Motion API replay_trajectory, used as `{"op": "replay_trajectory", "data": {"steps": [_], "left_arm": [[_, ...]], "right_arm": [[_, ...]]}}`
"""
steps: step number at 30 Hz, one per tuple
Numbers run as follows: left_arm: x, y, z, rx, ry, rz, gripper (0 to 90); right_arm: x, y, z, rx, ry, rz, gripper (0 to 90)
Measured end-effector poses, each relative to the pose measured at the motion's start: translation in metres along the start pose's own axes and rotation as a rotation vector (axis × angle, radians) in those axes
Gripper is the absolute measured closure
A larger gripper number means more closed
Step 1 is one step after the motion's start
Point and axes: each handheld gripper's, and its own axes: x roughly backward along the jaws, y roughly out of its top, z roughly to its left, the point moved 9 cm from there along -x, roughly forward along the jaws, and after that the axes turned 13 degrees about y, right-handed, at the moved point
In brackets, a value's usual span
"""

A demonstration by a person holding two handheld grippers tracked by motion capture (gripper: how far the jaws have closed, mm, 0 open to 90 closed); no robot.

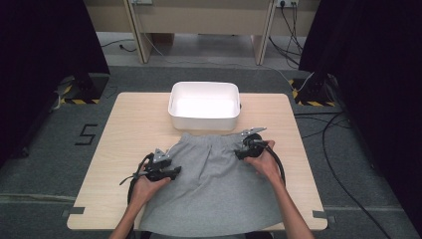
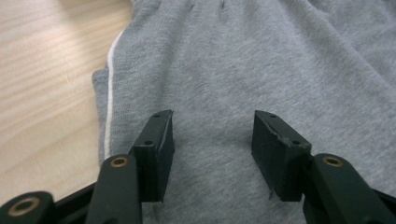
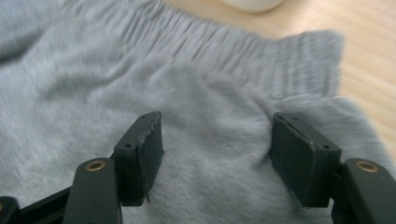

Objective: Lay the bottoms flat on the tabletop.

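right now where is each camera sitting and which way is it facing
High view: fixed above the person's side, facing forward and down on the table, grey shorts and white tub; both forearms and each hand-held gripper show.
Left gripper view: rides the left hand-held gripper, looking along its open jaws at the shorts' side seam.
Right gripper view: rides the right hand-held gripper, facing the waistband.
All three share the shorts.

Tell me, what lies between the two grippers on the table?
Grey cloth, a spread garment, fills the stretch between the left gripper and the right gripper, as the high view shows.
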Motion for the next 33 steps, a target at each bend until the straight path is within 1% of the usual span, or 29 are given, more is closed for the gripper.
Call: {"op": "replay_trajectory", "data": {"steps": [1, 2, 4, 6, 8, 13, 15, 17, 19, 21, 23, 25, 27, 28, 29, 30, 31, 33], "left_arm": [[-0.001, 0.001, 0.002, 0.003, 0.001, -0.001, 47.9], [-0.003, 0.002, 0.004, 0.004, 0.003, 0.001, 48.0], [-0.006, 0.004, 0.010, 0.014, 0.012, -0.007, 48.5], [-0.008, 0.005, 0.014, 0.026, 0.012, -0.008, 48.8], [-0.008, 0.005, 0.015, 0.019, 0.010, -0.006, 48.9], [-0.006, 0.003, 0.019, 0.032, 0.011, -0.006, 48.9], [-0.005, 0.003, 0.020, 0.052, 0.004, -0.004, 48.7], [-0.004, 0.004, 0.021, 0.091, -0.013, 0.001, 46.7], [-0.002, 0.005, 0.023, 0.123, -0.028, -0.009, 43.6], [-0.001, 0.004, 0.025, 0.148, -0.043, -0.020, 43.1], [0.001, 0.004, 0.026, 0.162, -0.048, -0.023, 42.0], [0.004, 0.006, 0.029, 0.168, -0.042, -0.031, 40.6], [0.007, 0.009, 0.031, 0.175, -0.044, -0.042, 40.2], [0.008, 0.010, 0.032, 0.175, -0.040, -0.045, 39.9], [0.010, 0.011, 0.034, 0.172, -0.033, -0.044, 39.6], [0.010, 0.010, 0.035, 0.168, -0.025, -0.041, 39.1], [0.011, 0.010, 0.036, 0.166, -0.020, -0.039, 38.6], [0.012, 0.010, 0.039, 0.170, -0.014, -0.038, 37.5]], "right_arm": [[-0.003, -0.001, -0.002, -0.008, -0.006, -0.003, 32.6], [-0.005, 0.001, -0.003, -0.017, -0.006, -0.017, 32.6], [-0.006, 0.003, -0.004, -0.028, -0.011, -0.019, 32.6], [-0.008, 0.005, -0.004, -0.029, -0.017, -0.019, 32.6], [-0.010, 0.007, -0.003, -0.030, -0.018, -0.020, 32.3], [-0.014, 0.013, -0.004, -0.030, -0.017, -0.022, 32.1], [-0.016, 0.014, -0.003, -0.031, -0.020, -0.016, 32.3], [-0.015, 0.015, -0.002, -0.026, -0.017, -0.007, 33.1], [-0.012, 0.016, -0.002, -0.032, -0.011, -0.019, 33.7], [-0.005, 0.019, -0.002, -0.043, -0.008, -0.056, 34.2], [0.004, 0.020, 0.002, -0.035, -0.001, -0.087, 34.2], [0.012, 0.018, 0.011, -0.013, 0.022, -0.107, 34.1], [0.020, 0.015, 0.019, 0.008, 0.025, -0.125, 34.1], [0.023, 0.013, 0.023, 0.013, 0.028, -0.110, 34.0], [0.026, 0.010, 0.026, 0.013, 0.024, -0.097, 33.9], [0.030, 0.010, 0.028, 0.013, 0.018, -0.108, 34.0], [0.032, 0.008, 0.031, 0.012, 0.023, -0.121, 34.0], [0.033, 0.004, 0.035, 0.018, 0.036, -0.123, 34.0]]}}
